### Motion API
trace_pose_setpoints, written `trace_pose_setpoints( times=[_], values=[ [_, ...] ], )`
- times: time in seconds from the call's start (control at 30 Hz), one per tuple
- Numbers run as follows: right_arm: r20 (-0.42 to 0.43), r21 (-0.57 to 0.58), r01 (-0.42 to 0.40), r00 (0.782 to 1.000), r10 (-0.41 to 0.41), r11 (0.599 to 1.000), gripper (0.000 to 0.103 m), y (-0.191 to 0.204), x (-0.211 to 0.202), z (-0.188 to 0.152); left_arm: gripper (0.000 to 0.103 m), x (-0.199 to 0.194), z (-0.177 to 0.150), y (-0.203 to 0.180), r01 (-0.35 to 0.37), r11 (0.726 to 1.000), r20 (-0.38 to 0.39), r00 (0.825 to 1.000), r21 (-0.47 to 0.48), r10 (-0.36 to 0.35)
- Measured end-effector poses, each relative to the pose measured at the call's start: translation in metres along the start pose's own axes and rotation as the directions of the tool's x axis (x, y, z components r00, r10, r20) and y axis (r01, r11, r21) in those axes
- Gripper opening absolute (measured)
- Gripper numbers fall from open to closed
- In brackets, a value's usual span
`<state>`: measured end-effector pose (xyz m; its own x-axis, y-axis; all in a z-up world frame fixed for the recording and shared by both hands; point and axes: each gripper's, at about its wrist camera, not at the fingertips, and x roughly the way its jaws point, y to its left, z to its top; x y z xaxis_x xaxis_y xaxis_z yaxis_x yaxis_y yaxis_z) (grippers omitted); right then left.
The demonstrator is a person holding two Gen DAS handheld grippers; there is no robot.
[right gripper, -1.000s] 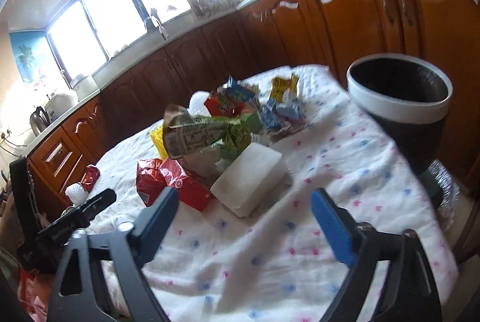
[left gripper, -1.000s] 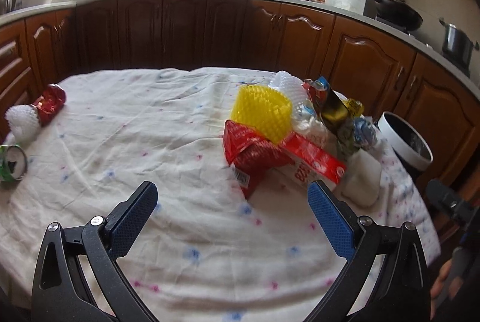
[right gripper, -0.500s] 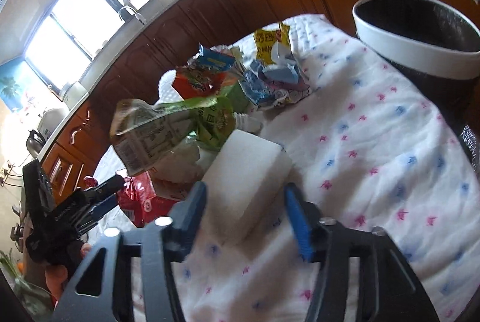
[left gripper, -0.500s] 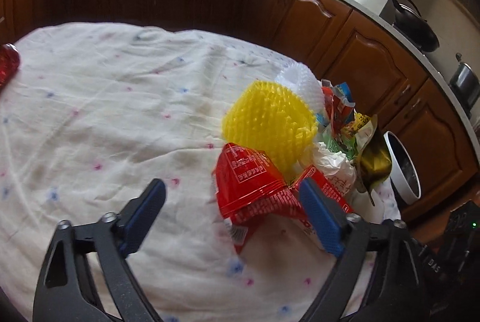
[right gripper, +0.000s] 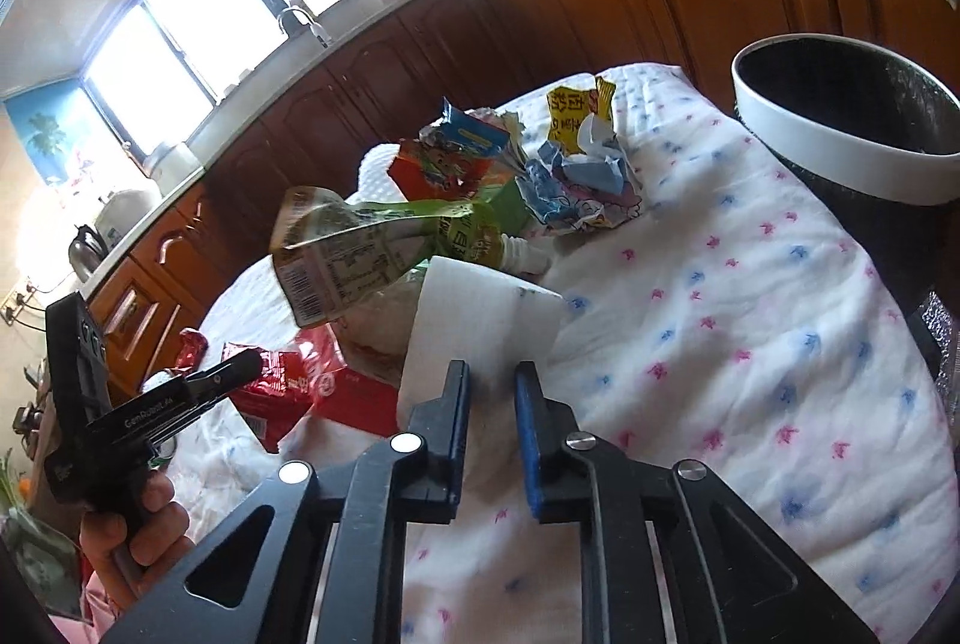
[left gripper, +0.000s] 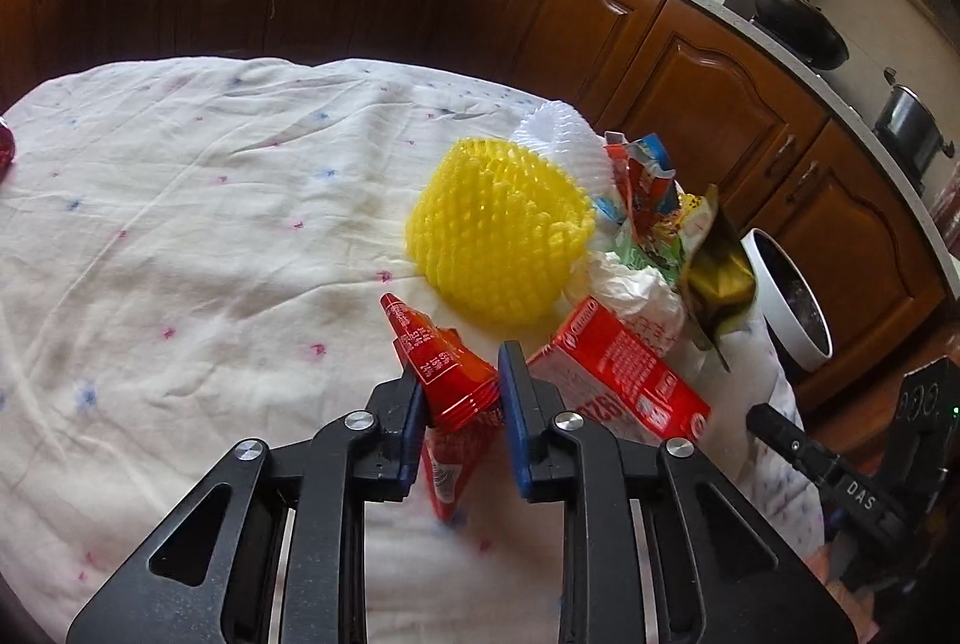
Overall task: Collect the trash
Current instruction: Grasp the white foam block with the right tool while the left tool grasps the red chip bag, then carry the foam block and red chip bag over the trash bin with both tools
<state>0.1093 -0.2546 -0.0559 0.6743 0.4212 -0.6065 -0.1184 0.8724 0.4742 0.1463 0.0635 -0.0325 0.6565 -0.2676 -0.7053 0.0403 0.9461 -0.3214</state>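
Observation:
A heap of trash lies on the white dotted tablecloth (left gripper: 198, 236). My left gripper (left gripper: 461, 367) has its jaws closing, and a crumpled red wrapper (left gripper: 447, 368) is squeezed between the blue pads. In the right wrist view my right gripper (right gripper: 492, 379) is closing too, with the near edge of a white foam block (right gripper: 480, 320) pinched between its pads. The trash bin (right gripper: 840, 152), white-rimmed with a black liner, stands off the table's edge to the right; in the left wrist view the bin (left gripper: 780, 308) shows past the heap.
Behind the red wrapper sit a yellow foam net (left gripper: 498, 236), a red carton (left gripper: 624, 374) and a white foam net (left gripper: 558, 134). A green pouch (right gripper: 372, 248) and crumpled wrappers (right gripper: 576, 188) lie beyond the block. Wooden cabinets (left gripper: 690, 92) ring the table. A hand (right gripper: 132, 530) grips the left tool.
Both grippers moved forward and down toward the heap and closed from wide open. The left now pinches the red wrapper, the right the white foam block.

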Motion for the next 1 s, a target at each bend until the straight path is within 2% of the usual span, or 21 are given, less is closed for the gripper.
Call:
trace_pose_setpoints(
  times=[0.2, 0.5, 0.6, 1.0],
  values=[
    [0.056, 0.018, -0.028, 0.998, 0.027, 0.999, 0.013, -0.010, -0.029, 0.006, 0.019, -0.033, -0.006, -0.007, 0.014, 0.999, 0.039, 0.999, 0.035, -0.016],
    [0.131, 0.051, 0.012, 0.991, -0.018, 0.999, 0.013, -0.038, -0.066, 0.017, 0.019, -0.052, -0.017, -0.070, 0.163, 0.974, 0.017, 0.986, 0.159, -0.168],
    [0.144, 0.063, 0.031, 0.989, -0.040, 0.998, 0.013, -0.049, -0.075, 0.020, 0.019, -0.045, -0.017, -0.094, 0.218, 0.957, -0.005, 0.975, 0.190, -0.222],
    [0.219, 0.108, 0.124, 0.965, -0.145, 0.986, 0.013, -0.101, -0.106, 0.053, 0.019, -0.010, -0.001, -0.190, 0.267, 0.901, -0.029, 0.961, 0.342, -0.274]
  ],
)
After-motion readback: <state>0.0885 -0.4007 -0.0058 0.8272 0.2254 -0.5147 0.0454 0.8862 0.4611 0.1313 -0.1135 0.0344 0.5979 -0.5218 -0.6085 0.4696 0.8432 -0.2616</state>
